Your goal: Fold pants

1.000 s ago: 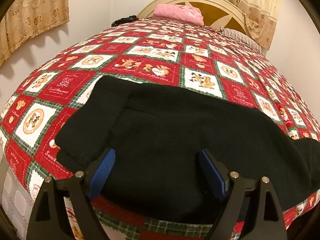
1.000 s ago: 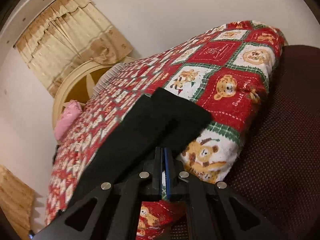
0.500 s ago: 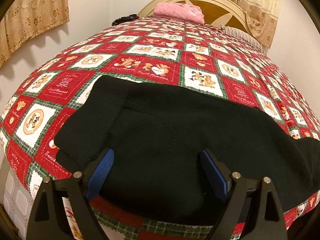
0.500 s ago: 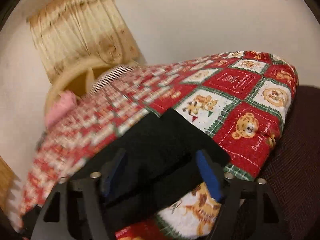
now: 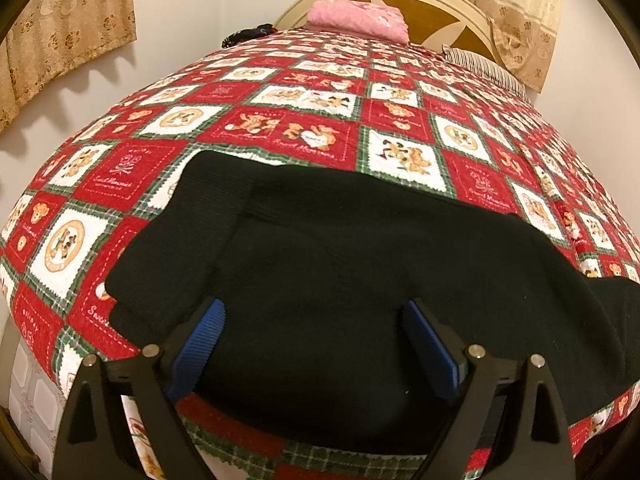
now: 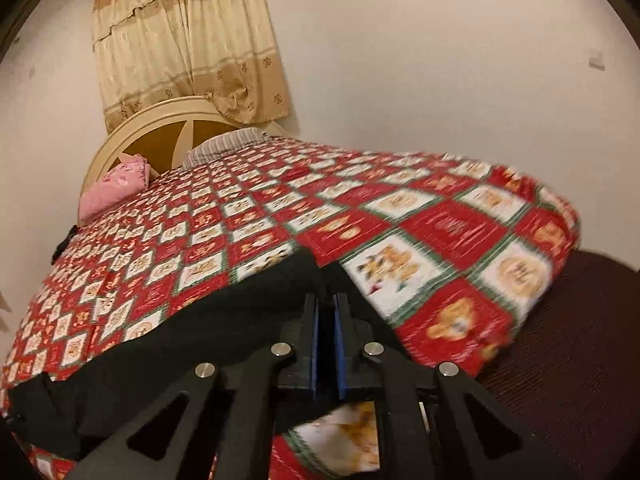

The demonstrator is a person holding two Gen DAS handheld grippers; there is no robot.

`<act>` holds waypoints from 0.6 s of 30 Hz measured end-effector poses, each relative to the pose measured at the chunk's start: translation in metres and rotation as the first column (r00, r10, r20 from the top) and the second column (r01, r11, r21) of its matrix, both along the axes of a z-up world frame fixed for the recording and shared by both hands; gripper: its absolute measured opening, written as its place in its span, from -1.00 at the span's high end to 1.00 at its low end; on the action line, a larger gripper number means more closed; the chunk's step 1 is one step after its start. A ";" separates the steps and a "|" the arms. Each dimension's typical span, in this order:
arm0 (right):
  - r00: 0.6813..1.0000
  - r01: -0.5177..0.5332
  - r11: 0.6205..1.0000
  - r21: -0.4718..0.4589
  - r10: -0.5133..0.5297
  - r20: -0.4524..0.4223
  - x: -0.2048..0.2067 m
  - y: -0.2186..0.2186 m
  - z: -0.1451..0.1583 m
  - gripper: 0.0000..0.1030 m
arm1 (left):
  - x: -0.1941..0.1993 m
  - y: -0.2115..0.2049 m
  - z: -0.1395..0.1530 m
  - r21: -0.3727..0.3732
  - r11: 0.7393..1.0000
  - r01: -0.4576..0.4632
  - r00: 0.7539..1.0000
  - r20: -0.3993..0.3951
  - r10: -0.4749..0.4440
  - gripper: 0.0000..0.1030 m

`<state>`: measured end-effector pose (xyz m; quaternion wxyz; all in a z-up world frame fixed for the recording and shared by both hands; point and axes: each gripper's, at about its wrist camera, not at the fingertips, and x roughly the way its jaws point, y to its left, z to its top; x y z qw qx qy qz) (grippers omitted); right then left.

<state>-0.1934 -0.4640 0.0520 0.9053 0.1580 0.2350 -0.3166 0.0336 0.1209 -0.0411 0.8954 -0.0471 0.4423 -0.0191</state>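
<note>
Now left gripper (image 5: 314, 344) gapes wide over black pants (image 5: 360, 264) on the quilt (image 5: 280, 128); right gripper (image 6: 326, 320) pinches the pants' leg end.

Left gripper (image 5: 314, 336) jaws wide, right gripper (image 6: 326, 340) jaws pinched.

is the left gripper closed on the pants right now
No, the left gripper is wide open, its blue fingers apart over the black pants, which lie flat on the quilt.
</note>
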 end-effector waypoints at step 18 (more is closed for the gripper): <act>0.998 -0.022 0.995 -0.098 0.028 0.062 0.000 0.039 0.017 0.51 | -0.011 -0.002 0.031 -0.046 0.999 -0.009 0.998 0.068 0.012 -0.84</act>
